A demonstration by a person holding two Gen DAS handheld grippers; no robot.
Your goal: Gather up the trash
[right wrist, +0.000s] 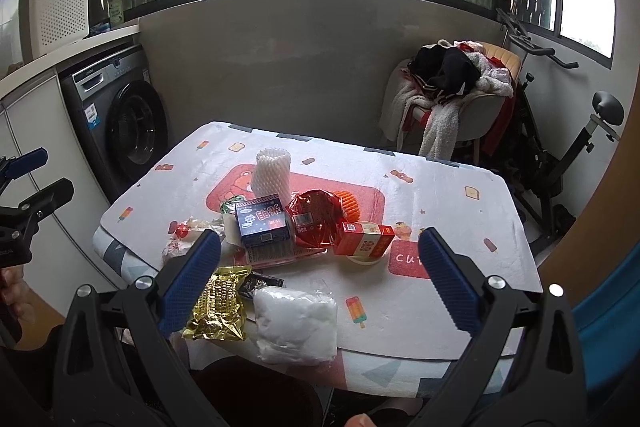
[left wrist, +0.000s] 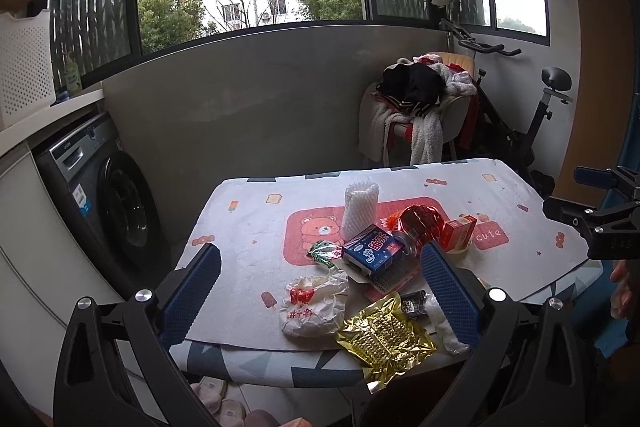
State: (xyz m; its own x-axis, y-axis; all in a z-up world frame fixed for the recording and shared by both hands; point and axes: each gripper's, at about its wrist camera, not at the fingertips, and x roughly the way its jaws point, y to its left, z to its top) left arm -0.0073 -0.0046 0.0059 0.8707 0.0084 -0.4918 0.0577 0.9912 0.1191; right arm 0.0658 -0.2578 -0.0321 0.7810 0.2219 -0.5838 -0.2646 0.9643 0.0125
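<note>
Holding both tools above the near edge of the table (left wrist: 248, 203), you have the left gripper (left wrist: 320, 291) spread wide, its ribbed blue pads (left wrist: 188, 295) apart and gripping nothing. Your right gripper (right wrist: 320, 279) is equally wide and empty.

From the left wrist, the trash sits in a loose heap on the soft printed cloth. A crinkled gold foil pouch (left wrist: 384, 339) lies at 6 o'clock of the heap, hanging over the table edge. Just at its 9 o'clock rests a crumpled white plastic bag (left wrist: 312, 307) with red print. A glossy blue carton (left wrist: 372, 253) sits tilted in the middle, with a twisted green wrapper (left wrist: 322, 253) touching its 9 o'clock side. At 12 o'clock stands an upright white foam net sleeve (left wrist: 360, 209), tube-shaped and dimpled. A shiny red cellophane wrapper (left wrist: 420, 225) bulges at 1 o'clock, and a small red cardboard box (left wrist: 460, 233) lies at 3 o'clock of that.

From the right wrist, a clear bag of white fluffy padding (right wrist: 296, 323) lies nearest you, between the pads, beside the gold pouch.
</note>
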